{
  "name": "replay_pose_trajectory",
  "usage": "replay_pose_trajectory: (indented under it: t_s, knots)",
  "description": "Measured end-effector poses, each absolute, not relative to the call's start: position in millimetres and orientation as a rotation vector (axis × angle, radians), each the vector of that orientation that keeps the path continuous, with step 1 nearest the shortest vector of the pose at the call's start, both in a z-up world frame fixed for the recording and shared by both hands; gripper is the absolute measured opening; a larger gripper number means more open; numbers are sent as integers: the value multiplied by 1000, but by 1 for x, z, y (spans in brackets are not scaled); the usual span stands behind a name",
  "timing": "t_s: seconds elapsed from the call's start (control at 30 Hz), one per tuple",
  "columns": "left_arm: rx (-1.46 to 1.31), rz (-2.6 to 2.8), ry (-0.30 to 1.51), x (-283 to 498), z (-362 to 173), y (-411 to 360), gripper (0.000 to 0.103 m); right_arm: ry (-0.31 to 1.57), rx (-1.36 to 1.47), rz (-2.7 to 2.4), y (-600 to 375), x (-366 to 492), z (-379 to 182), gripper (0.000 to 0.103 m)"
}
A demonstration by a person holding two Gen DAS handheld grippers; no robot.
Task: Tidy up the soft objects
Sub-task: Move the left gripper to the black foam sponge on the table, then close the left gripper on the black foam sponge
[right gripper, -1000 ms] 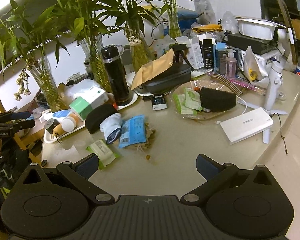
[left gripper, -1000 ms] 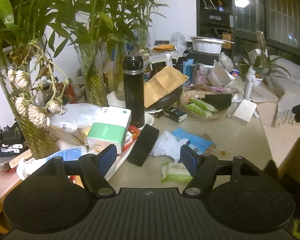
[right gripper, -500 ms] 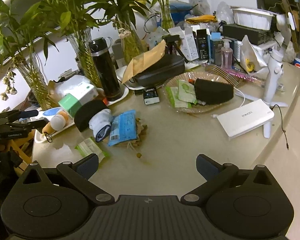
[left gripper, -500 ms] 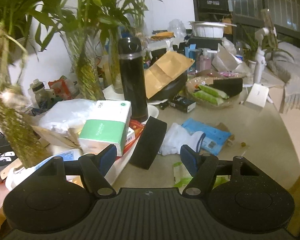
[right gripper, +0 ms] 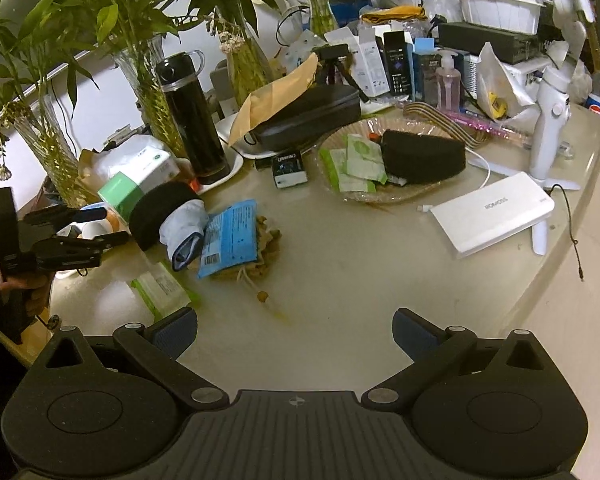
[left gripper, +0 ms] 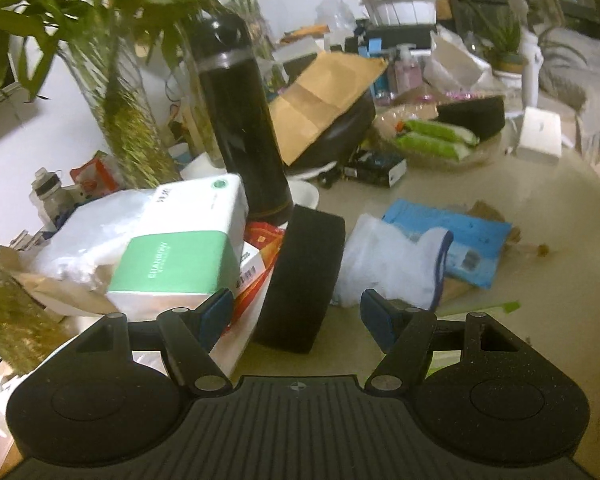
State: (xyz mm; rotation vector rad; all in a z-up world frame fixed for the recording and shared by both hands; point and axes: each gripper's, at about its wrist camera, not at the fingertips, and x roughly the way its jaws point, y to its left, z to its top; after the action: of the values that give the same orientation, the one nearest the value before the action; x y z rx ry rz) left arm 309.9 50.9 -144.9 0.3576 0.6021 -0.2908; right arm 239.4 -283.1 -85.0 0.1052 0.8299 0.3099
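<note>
Left gripper [left gripper: 296, 312], jaws apart and empty, sits right before the black sponge [left gripper: 304, 276] standing on edge dead ahead, while the right gripper [right gripper: 294, 330], also wide and empty, hangs well back.

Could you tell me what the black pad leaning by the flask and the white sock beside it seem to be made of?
Black pad: probably foam sponge; matte, light-absorbing surface, thick rounded edge.
White sock: apparently knitted fabric; soft crumpled folds, dark-trimmed cuff.

We cannot read the blurred print on the tissue box [left gripper: 180, 248]; the black sponge [left gripper: 300, 280] hides the white sock's [left gripper: 388, 264] nine-o'clock end.
</note>
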Motion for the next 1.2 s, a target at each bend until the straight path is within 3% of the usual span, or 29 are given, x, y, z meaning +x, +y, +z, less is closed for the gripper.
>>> replay_pose_trajectory:
  t_s: [0.3, 0.37, 0.47, 0.77, 1.2]
  knots:
    - [422, -296, 612, 335, -171, 43, 67, 858, 110, 307, -284, 243, -96, 103]
    - [442, -293, 606, 339, -175, 40, 53, 860, 108, 308, -284, 243, -98, 103]
    - [459, -309, 611, 345, -180, 38, 43, 861, 102, 306, -285, 243, -99, 103]
    - [455, -310, 631, 348, -175, 39, 38, 856, 97, 302, -286, 243, -97, 103]
    - [253, -318, 587, 297, -112, 63, 37, 827, 76, 319, -281, 251, -83, 103]
